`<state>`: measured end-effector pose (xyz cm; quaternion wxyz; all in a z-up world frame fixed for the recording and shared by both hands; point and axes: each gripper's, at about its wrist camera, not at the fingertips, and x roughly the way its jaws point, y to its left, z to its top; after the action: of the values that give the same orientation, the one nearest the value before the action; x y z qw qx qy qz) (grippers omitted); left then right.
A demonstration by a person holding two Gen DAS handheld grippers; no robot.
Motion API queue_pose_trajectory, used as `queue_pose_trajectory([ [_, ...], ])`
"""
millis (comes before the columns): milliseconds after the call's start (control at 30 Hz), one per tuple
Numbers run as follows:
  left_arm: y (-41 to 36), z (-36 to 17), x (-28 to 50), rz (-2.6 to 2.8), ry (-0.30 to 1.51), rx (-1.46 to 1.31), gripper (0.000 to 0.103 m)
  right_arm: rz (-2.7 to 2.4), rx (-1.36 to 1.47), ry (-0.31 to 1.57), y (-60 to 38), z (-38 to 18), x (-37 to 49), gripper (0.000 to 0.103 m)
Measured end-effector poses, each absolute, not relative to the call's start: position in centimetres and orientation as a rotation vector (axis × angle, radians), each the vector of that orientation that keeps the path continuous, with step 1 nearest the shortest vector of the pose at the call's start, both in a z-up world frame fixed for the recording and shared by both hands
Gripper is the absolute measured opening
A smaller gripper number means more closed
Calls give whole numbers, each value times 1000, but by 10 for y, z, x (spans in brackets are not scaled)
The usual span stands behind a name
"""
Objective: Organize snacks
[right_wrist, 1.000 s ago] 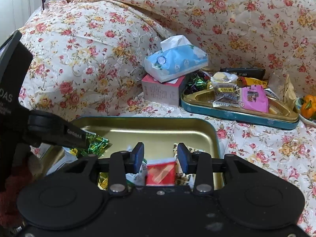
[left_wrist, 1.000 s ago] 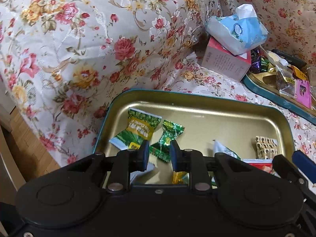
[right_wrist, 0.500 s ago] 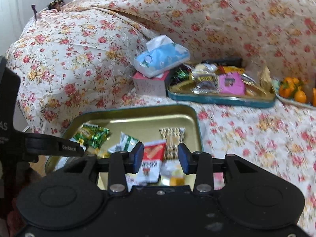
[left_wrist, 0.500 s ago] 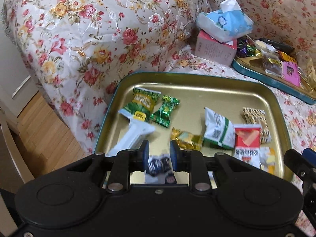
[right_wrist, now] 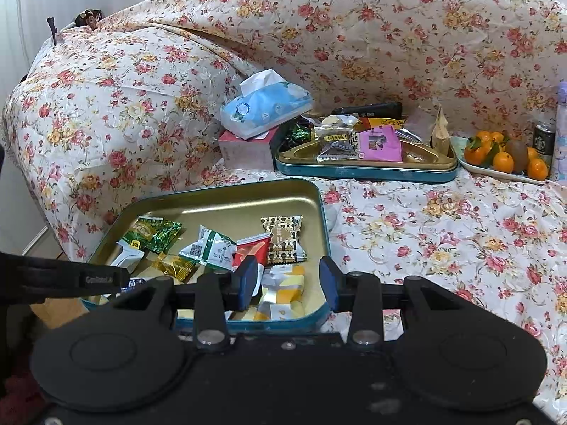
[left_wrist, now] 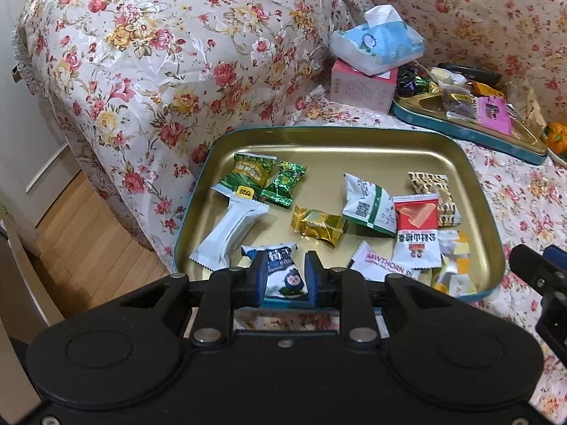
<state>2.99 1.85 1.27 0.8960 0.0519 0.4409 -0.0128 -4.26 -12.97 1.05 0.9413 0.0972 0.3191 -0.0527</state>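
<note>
Above the near edge of the gold tin tray (left_wrist: 475,177) on the floral sofa, the left gripper (left_wrist: 285,276) and right gripper (right_wrist: 287,281) are hovering, jaws parted and empty. Sorting is seemingly between picks; next, one is needing to close on a packet like the blue-and-white snack packet (left_wrist: 283,269).

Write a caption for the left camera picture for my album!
Left gripper hovers over a gold tray of wrapped snacks on a flowery sofa cover.
</note>
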Motion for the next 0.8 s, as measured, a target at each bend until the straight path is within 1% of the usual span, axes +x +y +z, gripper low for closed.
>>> queue_pose_trajectory([
  [800,19,14,16,-32,925,84,33,-95,187,650,-128,9,-57,41],
])
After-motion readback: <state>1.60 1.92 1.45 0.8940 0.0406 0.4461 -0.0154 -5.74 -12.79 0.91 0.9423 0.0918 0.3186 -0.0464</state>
